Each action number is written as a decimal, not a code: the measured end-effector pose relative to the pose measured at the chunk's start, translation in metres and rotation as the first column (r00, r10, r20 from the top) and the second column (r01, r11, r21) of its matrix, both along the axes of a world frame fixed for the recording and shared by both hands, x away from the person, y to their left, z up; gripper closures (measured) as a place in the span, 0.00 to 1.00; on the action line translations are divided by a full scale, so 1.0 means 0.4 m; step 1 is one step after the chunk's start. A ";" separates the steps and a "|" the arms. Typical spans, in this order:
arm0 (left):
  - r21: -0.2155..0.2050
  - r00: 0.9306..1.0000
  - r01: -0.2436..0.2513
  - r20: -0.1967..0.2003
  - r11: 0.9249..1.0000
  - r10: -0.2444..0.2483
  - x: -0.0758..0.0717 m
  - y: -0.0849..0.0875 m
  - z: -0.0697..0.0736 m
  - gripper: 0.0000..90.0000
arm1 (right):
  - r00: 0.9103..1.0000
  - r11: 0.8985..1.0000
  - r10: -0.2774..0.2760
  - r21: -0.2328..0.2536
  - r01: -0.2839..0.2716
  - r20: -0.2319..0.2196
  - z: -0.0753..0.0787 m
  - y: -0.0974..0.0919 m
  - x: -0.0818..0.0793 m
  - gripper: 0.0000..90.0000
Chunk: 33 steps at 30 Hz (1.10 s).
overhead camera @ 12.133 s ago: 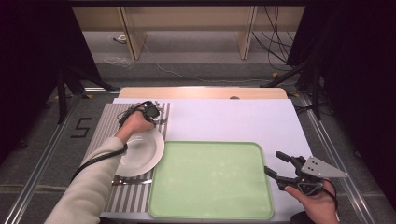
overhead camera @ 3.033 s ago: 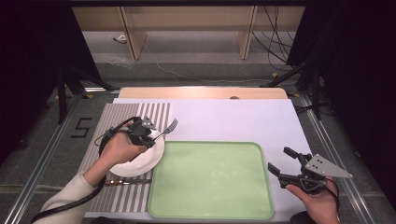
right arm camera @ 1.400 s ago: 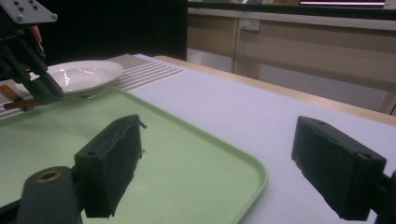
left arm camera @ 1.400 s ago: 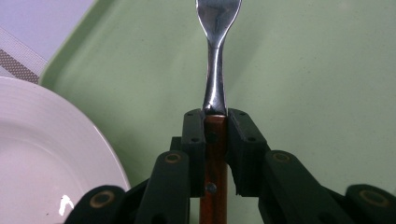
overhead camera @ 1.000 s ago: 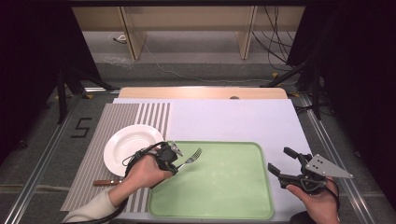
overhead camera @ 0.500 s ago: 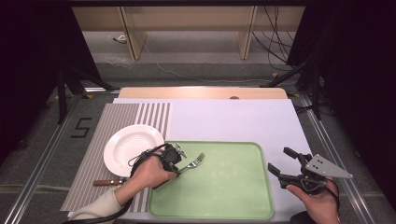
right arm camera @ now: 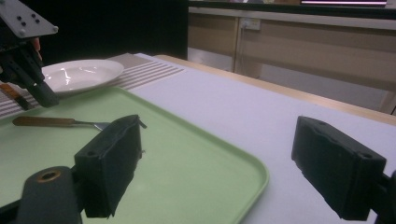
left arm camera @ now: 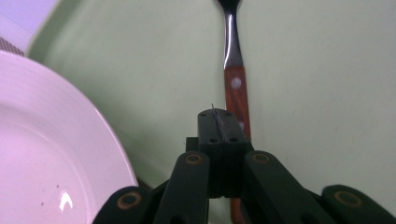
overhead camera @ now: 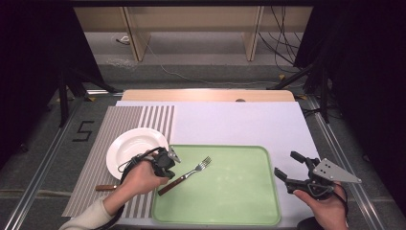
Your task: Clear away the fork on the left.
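A fork [overhead camera: 189, 173] with a reddish wooden handle lies slantwise on the left part of the green tray [overhead camera: 230, 191]. My left gripper [overhead camera: 170, 172] sits low over the tray's left edge, right beside the handle. In the left gripper view its jaws have just been closing. They now meet at the tips [left arm camera: 218, 116] with nothing between them, and the fork [left arm camera: 236, 88] rests on the tray just to their right. My right gripper [overhead camera: 286, 163] hovers off the tray's right edge, jaws wide apart and empty [right arm camera: 215, 154]. The right gripper view shows the fork [right arm camera: 46, 122] flat on the tray.
A white plate [overhead camera: 134, 146] rests on the striped placemat [overhead camera: 95, 139], touching the tray's left corner. A wooden-handled knife [overhead camera: 105, 187] lies on the mat below the plate. Pale tabletop [overhead camera: 239, 124] stretches behind the tray. The table's wooden far edge runs along the back.
The fork, held over the tray's left part a second ago, now lies flat on the tray. The left gripper has let go, shut, and drawn back slightly left. The right gripper stayed put.
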<state>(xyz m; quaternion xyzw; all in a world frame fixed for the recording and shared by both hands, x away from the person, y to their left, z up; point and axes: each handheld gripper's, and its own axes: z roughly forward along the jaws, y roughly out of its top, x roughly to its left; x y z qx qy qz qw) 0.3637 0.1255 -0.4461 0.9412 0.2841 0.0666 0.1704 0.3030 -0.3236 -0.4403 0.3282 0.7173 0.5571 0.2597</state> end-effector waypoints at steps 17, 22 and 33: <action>0.062 0.997 0.073 -0.043 0.995 -0.070 -0.020 0.000 -0.033 1.00 | 1.000 1.000 0.002 0.005 -0.002 0.004 -0.002 0.000 0.002 0.19; 0.059 0.994 0.095 -0.053 0.994 -0.092 -0.037 -0.006 -0.036 1.00 | 1.000 1.000 0.002 0.004 -0.002 0.004 -0.002 -0.001 0.002 0.19; 0.060 0.986 0.162 -0.053 0.985 -0.159 -0.082 -0.032 -0.037 1.00 | 1.000 1.000 -0.001 0.004 0.001 0.000 -0.001 0.000 0.001 0.19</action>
